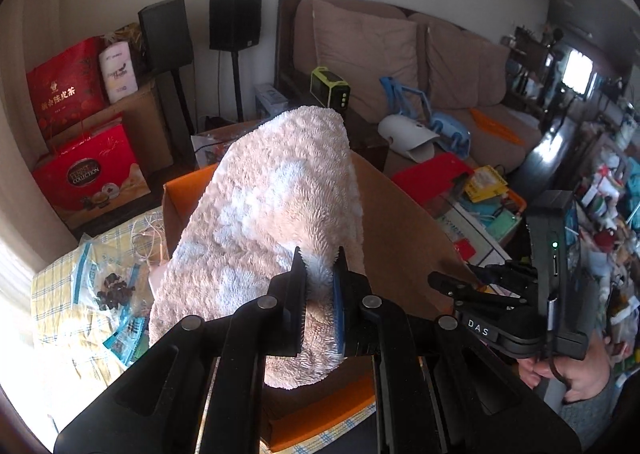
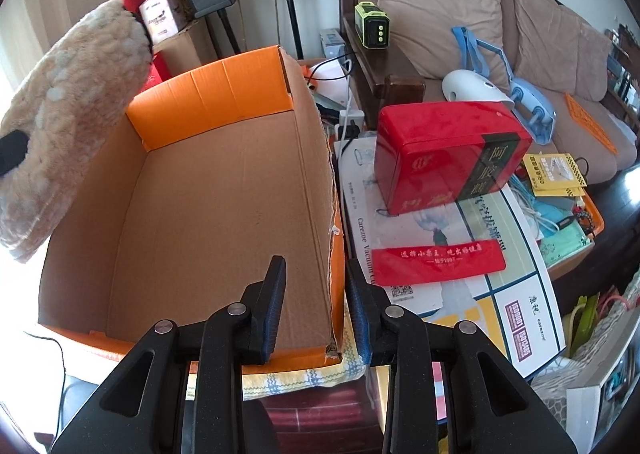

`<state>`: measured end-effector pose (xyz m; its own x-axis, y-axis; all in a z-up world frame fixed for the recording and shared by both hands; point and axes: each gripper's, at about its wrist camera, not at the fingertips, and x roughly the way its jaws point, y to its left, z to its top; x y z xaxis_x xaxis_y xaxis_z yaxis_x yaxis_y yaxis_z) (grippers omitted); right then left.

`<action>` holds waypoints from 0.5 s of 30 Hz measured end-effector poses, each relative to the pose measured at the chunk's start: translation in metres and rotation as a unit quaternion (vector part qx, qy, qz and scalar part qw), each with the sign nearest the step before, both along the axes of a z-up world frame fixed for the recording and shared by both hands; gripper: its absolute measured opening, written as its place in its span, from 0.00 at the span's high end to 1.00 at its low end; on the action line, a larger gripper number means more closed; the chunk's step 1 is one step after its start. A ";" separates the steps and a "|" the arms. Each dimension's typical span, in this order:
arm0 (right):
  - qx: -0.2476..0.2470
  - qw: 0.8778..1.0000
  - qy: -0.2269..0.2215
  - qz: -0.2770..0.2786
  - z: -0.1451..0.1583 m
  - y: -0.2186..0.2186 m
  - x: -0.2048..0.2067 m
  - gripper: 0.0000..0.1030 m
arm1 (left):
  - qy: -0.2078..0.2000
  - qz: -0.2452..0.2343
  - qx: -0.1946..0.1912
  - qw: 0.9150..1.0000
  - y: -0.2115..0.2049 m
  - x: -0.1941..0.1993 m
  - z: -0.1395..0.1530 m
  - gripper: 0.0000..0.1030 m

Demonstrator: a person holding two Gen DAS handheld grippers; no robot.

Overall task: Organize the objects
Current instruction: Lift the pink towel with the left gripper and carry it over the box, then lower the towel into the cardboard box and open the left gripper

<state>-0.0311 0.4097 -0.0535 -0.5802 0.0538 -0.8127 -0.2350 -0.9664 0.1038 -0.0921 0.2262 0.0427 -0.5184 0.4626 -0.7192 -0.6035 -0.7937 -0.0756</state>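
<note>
Left wrist view: the left gripper (image 1: pixel 320 286) has its jaws clamped on a fold of the fluffy beige slipper (image 1: pixel 272 222), held aloft above the open cardboard box (image 2: pixel 224 190). Pile compresses readily; the slipper is judged light, soft, floppy and non-fragile. Grip the thick edge or sole, since loose pile alone may slip. In the right wrist view the slipper hangs at 9 o'clock. The right gripper (image 2: pixel 316 306) is empty, jaws apart, straddling the box's right wall at 6 o'clock.
</note>
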 end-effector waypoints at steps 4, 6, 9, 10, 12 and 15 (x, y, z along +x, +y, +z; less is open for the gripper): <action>-0.004 1.000 0.001 -0.002 -0.001 0.002 0.000 0.71 | 0.002 -0.014 -0.033 0.999 0.025 0.008 -0.023 0.90; -0.005 1.000 0.001 -0.002 -0.001 0.002 0.000 0.71 | -0.005 -0.019 -0.047 0.999 0.035 0.010 -0.036 0.90; -0.005 1.000 0.001 -0.002 -0.001 0.002 0.000 0.71 | -0.015 -0.026 -0.054 0.998 0.045 0.012 -0.052 0.90; -0.005 1.000 0.001 -0.002 -0.001 0.002 0.000 0.71 | -0.016 -0.032 -0.056 0.998 0.048 0.013 -0.056 0.90; -0.006 1.000 0.002 -0.002 -0.001 0.003 0.000 0.71 | -0.032 -0.048 -0.051 0.997 0.055 0.016 -0.064 0.90; -0.009 1.000 0.002 -0.003 -0.001 0.003 0.001 0.71 | -0.036 -0.061 -0.065 0.995 0.064 0.022 -0.074 0.90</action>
<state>-0.0297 0.4131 -0.0547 -0.5836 0.0424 -0.8109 -0.2406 -0.9628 0.1228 -0.0702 0.2903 -0.0310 -0.4085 0.4192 -0.8108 -0.6931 -0.7205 -0.0233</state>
